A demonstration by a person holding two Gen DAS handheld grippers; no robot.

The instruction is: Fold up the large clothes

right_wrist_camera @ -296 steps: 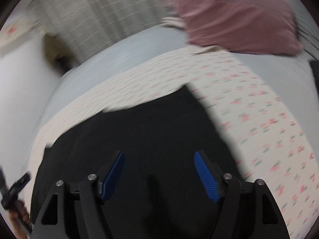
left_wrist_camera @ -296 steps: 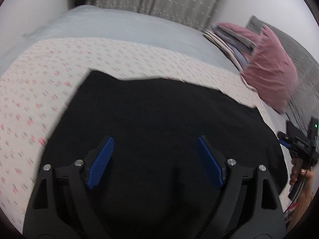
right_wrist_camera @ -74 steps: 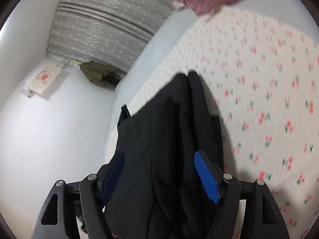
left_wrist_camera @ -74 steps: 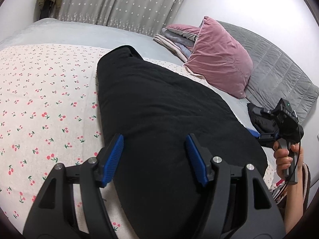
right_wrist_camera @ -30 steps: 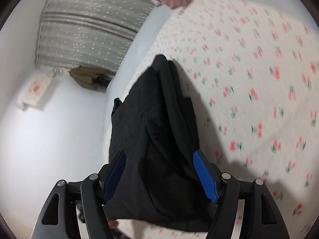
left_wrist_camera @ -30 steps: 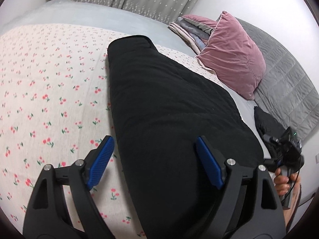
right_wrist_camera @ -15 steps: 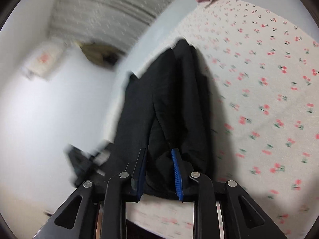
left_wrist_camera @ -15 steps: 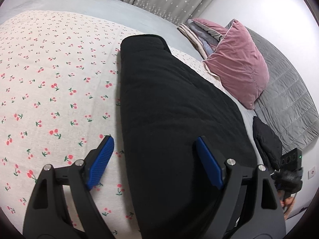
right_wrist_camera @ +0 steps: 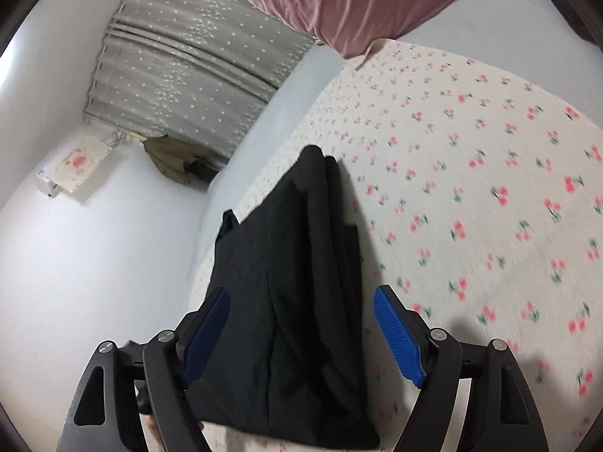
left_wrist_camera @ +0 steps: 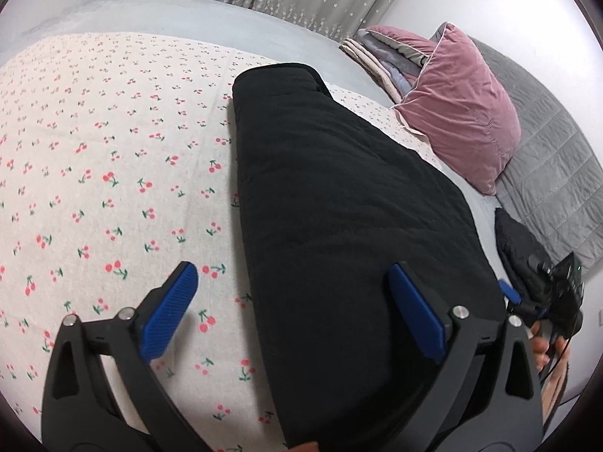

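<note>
A black garment [left_wrist_camera: 339, 188] lies folded into a long strip on the cherry-print sheet [left_wrist_camera: 113, 150]. My left gripper [left_wrist_camera: 292, 282] hovers over its near left edge. Its jaws are opening wide, one blue pad over the sheet and the other over the cloth, pressing nothing. The right wrist view looks along the garment [right_wrist_camera: 301, 226] from its end. My right gripper [right_wrist_camera: 301, 301] has its jaws opening, with the cloth's end between the pads but not pinched. In the left wrist view the right gripper [left_wrist_camera: 557, 286] shows at the far right, held by a hand.
A pink cushion [left_wrist_camera: 463, 113] leans on a grey quilted headboard [left_wrist_camera: 546, 173], beside a stack of folded blankets [left_wrist_camera: 380, 49]. A small dark item [left_wrist_camera: 516, 248] lies near the right gripper. A grey curtain [right_wrist_camera: 188, 56] and an olive cloth [right_wrist_camera: 169, 158] are beyond the bed.
My right gripper's jaws narrowed around the garment's end half a second ago and now stand wide apart. The left jaws have spread wider. The garment lies where it was.
</note>
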